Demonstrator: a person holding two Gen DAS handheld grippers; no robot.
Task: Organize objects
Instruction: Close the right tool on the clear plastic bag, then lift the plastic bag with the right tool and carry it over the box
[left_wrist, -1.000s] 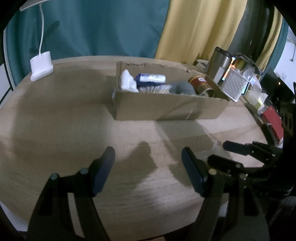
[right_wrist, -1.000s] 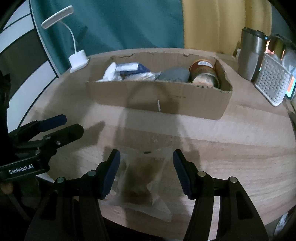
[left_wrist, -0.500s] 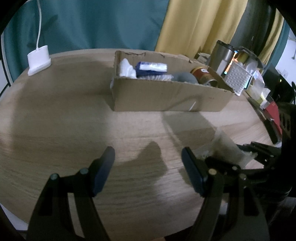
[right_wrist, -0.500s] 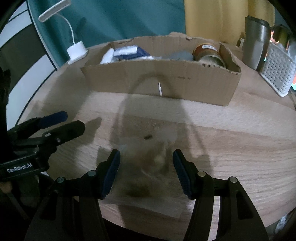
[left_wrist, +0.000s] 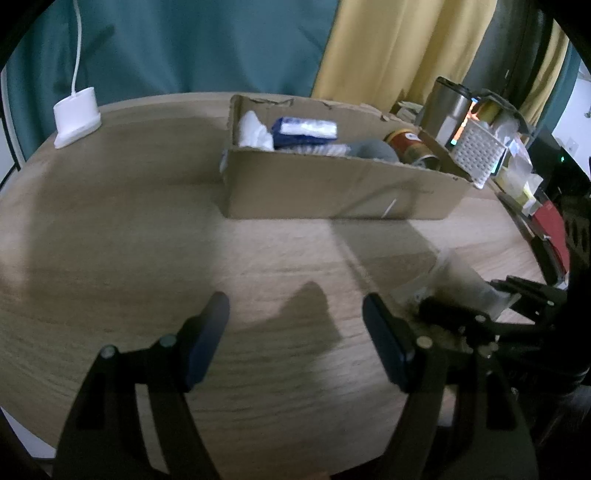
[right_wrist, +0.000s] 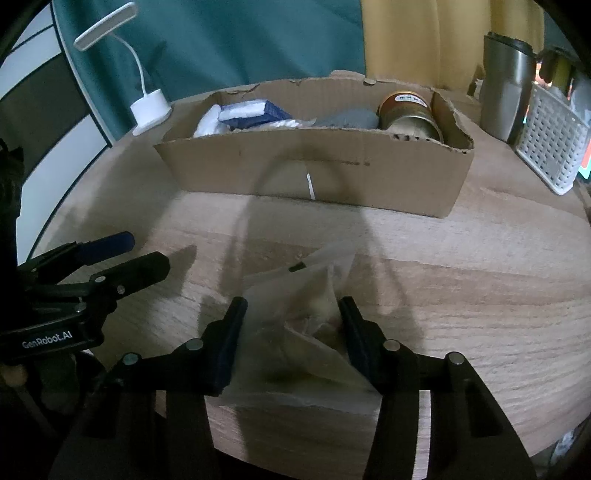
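Two blue-padded fingers of the left gripper (left_wrist: 295, 332) stand wide apart in the left wrist view, with nothing between them but bare wooden table (left_wrist: 129, 240) and shadow. Beyond them sits a long cardboard box (left_wrist: 332, 192) holding a white bundle, a blue and white packet (left_wrist: 306, 129), something grey and a brown tin (left_wrist: 410, 146) lying at its right end. A white lamp base (left_wrist: 77, 116) stands at the far left of the table, and a steel tumbler (left_wrist: 447, 107) and a white perforated basket (left_wrist: 480, 155) crowd the far right. Low at the right edge, the right gripper (left_wrist: 469, 306) shows from the side with a crumpled clear plastic bag (left_wrist: 461, 280) caught in it. From the right wrist view, that gripper (right_wrist: 291, 336) is closed in on the plastic bag (right_wrist: 299, 314), both pads pressing its sides; the bag holds something brownish and its lower edge spreads onto the table near the front rim. The box (right_wrist: 314, 173) lies well ahead of it, and the left gripper (right_wrist: 110, 258) is at the left, its fingers parted and empty.
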